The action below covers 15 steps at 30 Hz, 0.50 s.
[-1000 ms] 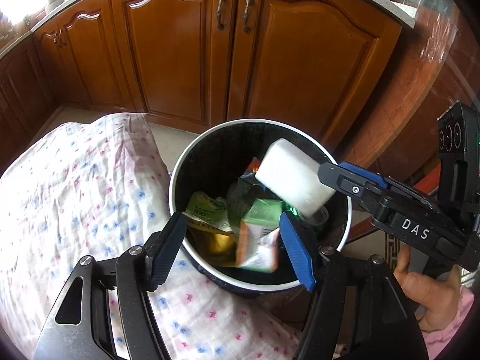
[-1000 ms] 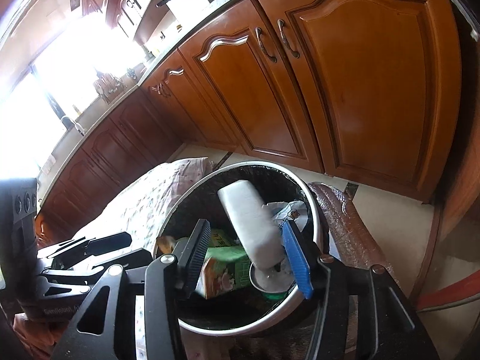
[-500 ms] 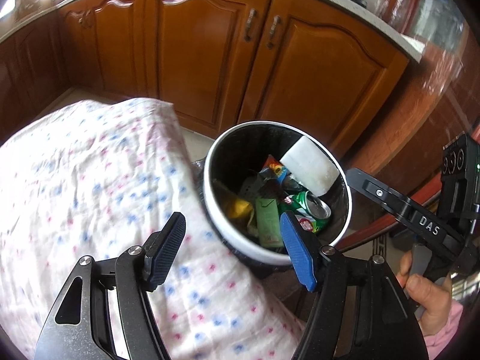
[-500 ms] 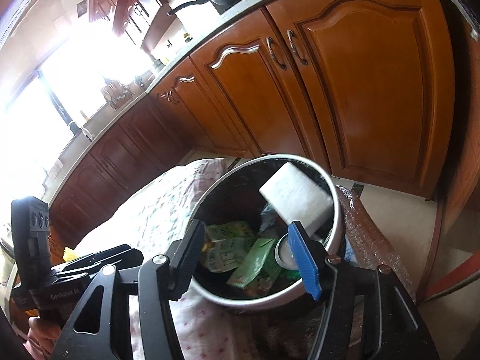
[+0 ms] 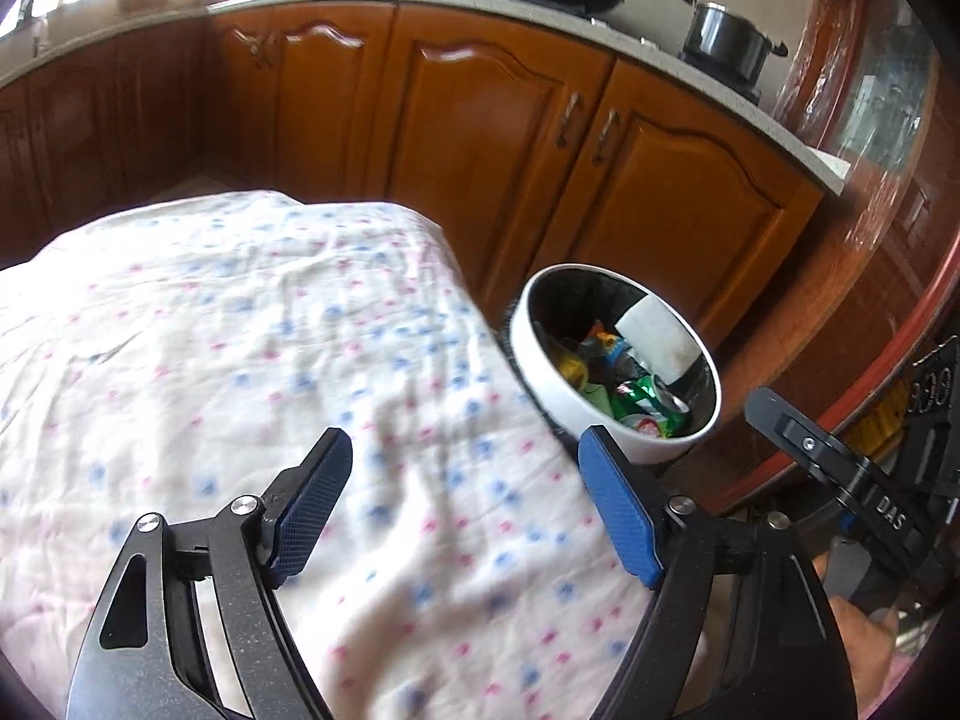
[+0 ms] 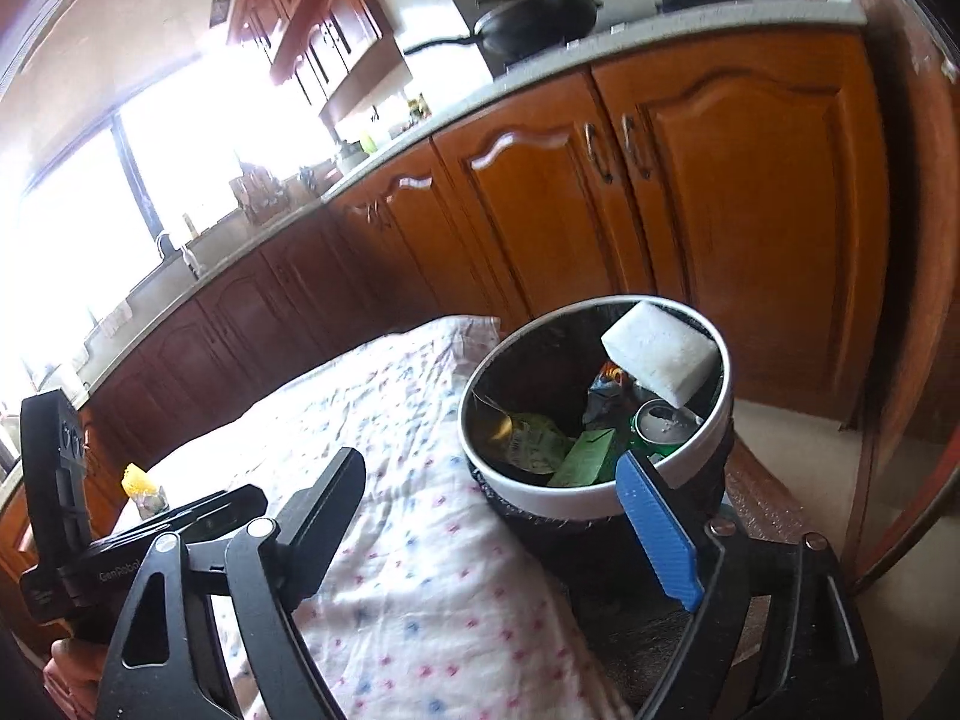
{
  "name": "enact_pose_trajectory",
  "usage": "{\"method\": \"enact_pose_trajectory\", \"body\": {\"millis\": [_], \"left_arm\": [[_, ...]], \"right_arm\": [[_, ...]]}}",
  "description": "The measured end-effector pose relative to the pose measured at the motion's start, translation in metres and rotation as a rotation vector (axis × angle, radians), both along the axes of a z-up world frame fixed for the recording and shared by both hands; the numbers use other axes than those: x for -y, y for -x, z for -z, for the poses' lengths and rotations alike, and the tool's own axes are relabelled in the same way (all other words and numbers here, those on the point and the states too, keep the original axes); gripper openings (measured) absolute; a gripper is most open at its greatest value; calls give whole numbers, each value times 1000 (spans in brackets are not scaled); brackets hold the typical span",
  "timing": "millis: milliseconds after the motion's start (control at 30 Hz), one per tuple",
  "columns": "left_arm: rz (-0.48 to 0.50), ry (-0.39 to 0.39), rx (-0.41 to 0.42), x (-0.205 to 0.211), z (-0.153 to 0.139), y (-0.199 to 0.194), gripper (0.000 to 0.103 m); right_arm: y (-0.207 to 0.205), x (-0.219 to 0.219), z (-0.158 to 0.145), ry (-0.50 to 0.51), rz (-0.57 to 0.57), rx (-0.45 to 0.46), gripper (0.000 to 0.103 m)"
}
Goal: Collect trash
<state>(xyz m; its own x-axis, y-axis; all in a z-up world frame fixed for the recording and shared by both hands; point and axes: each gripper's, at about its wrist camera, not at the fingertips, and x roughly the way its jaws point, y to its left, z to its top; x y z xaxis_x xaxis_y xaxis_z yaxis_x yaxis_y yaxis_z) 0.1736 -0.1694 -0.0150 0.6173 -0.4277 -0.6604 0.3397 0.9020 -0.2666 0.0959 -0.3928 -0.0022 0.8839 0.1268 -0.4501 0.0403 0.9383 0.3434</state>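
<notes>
Here both the left tool (image 5: 459,501) and right tool (image 6: 492,516) gape wide, holding nothing; the bin (image 6: 600,498) hides its deeper trash, and the cloth (image 5: 240,330) blurs.

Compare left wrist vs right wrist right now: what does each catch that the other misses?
Left wrist only: a steel pot on the counter, seen whole.

Right wrist only: the bright window, the sink faucet, and a small yellow-topped item on the cloth's far end.

Both: the trash bin holding the white block and green can, the floral tablecloth, the wok, and both grippers open and empty.
</notes>
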Motion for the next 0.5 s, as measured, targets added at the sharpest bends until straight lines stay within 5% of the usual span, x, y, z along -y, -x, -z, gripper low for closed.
{"method": "enact_pose_trajectory", "body": {"millis": [233, 500], "left_arm": [[-42, 25, 79, -35, -2, 34, 83], [-66, -22, 245, -46, -13, 74, 100]], "right_arm": [[38, -26, -16, 108, 42, 123, 102], [62, -47, -23, 222, 64, 185, 103]]}}
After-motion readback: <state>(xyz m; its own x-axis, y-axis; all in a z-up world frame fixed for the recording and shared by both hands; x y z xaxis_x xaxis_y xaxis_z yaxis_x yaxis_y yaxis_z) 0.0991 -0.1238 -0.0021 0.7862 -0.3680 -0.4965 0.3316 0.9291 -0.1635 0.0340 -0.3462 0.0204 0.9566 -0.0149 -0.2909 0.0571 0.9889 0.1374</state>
